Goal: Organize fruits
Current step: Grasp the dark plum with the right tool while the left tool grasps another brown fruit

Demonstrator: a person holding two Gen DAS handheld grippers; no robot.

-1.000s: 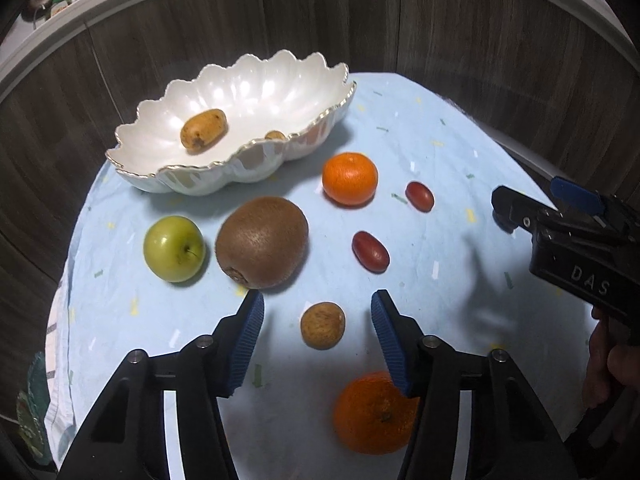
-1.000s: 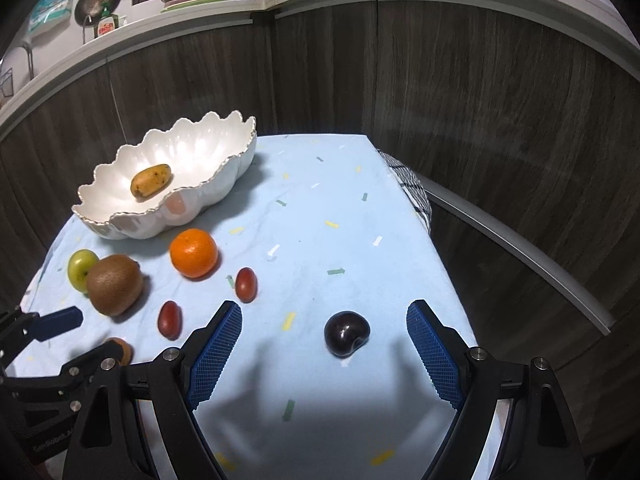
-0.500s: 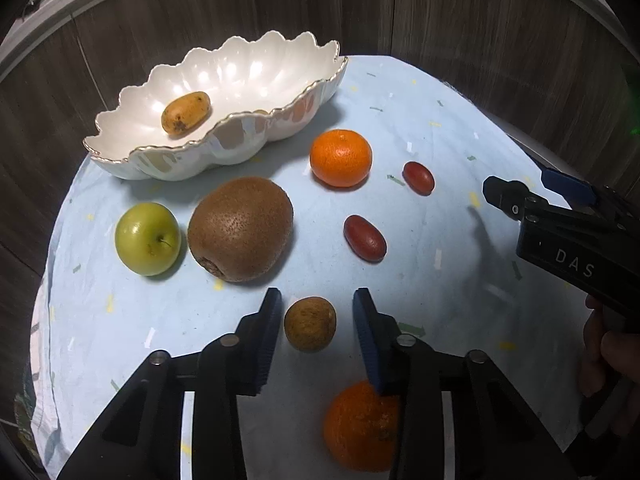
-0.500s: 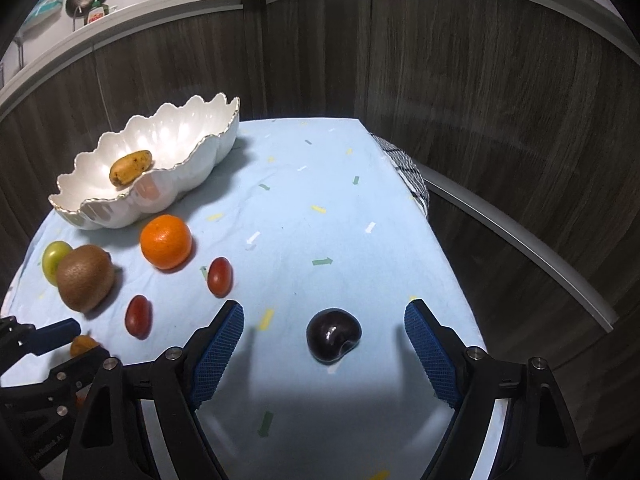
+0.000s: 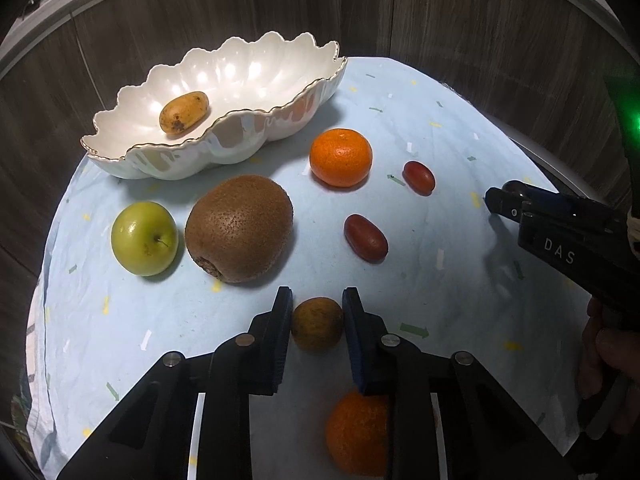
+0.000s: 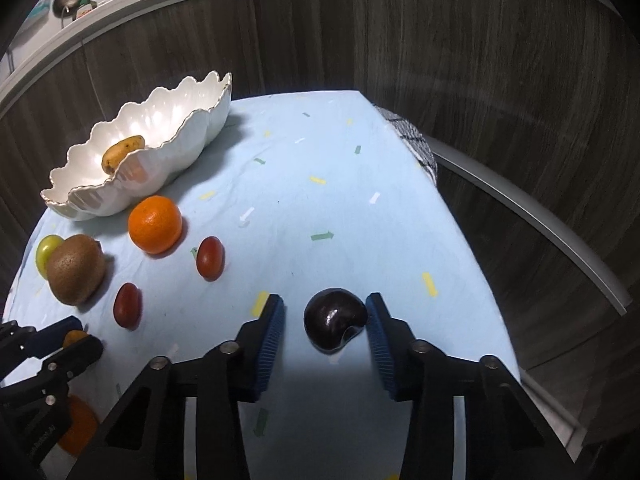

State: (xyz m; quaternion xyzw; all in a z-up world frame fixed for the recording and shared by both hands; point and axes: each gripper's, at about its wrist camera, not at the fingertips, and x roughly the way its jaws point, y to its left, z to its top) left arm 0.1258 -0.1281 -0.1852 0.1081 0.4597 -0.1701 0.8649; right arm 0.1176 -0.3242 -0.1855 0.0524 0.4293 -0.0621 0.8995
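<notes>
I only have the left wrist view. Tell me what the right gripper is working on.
Observer: A dark plum lies on the cloth between the right gripper's fingers.
Operator: Report the grip.
Observer: Not closed yet. The right-hand finger appears to touch the plum, while the other stands off with cloth showing between.
Operator: Say what lies beyond the plum.
Observer: Bare blue tablecloth, then a black-and-white checked cloth at the table's far edge.
</notes>
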